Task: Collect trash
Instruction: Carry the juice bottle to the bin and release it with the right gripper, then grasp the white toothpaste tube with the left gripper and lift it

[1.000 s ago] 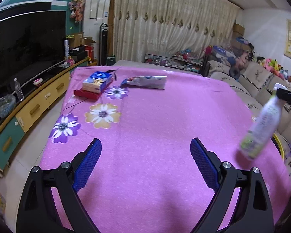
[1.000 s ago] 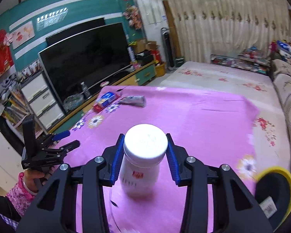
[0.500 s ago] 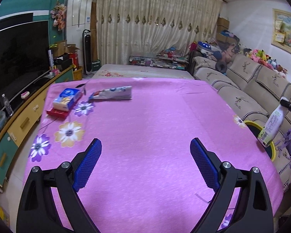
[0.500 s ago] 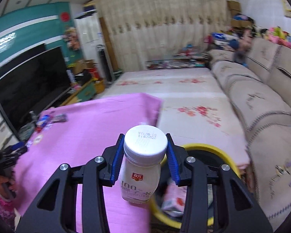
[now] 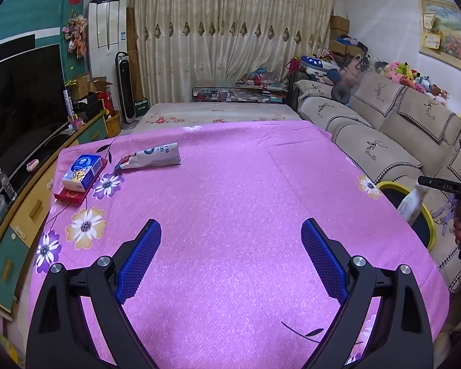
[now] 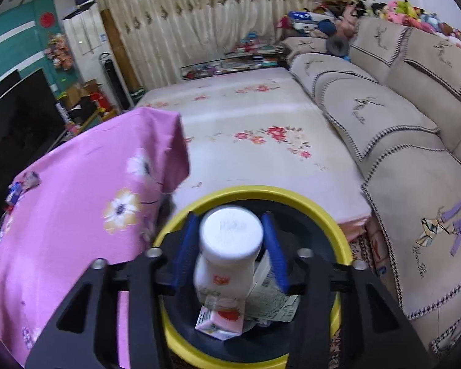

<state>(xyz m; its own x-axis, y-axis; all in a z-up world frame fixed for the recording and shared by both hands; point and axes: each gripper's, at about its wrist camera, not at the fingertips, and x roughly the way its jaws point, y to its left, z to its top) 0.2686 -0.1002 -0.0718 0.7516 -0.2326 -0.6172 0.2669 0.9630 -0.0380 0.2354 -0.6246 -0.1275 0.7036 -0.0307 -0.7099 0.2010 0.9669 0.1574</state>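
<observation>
My right gripper point(image 6: 232, 255) points down over a yellow-rimmed bin point(image 6: 295, 193) beside the table. A white bottle point(image 6: 227, 255) sits between its blue pads, slightly blurred; small gaps show on both sides of the cap. Cartons and wrappers point(image 6: 224, 323) lie in the bin under it. In the left wrist view the bottle point(image 5: 410, 204) hangs over the bin point(image 5: 430, 230) at the table's right edge. My left gripper point(image 5: 230, 255) is open and empty above the pink tablecloth point(image 5: 230, 184). A snack pouch point(image 5: 152, 156) lies on the far left of the table.
A tissue pack point(image 5: 81, 172) on a red box point(image 5: 69, 195) lies beside the pouch. A beige sofa point(image 6: 399, 141) runs along the right, close behind the bin. A TV cabinet point(image 5: 24, 212) stands left of the table. A floral mat point(image 6: 246, 123) covers the floor beyond.
The right gripper carried the bottle off the table's edge and tilted down over the bin. Its jaws have widened around the bottle. The left gripper turned slightly right, still open.
</observation>
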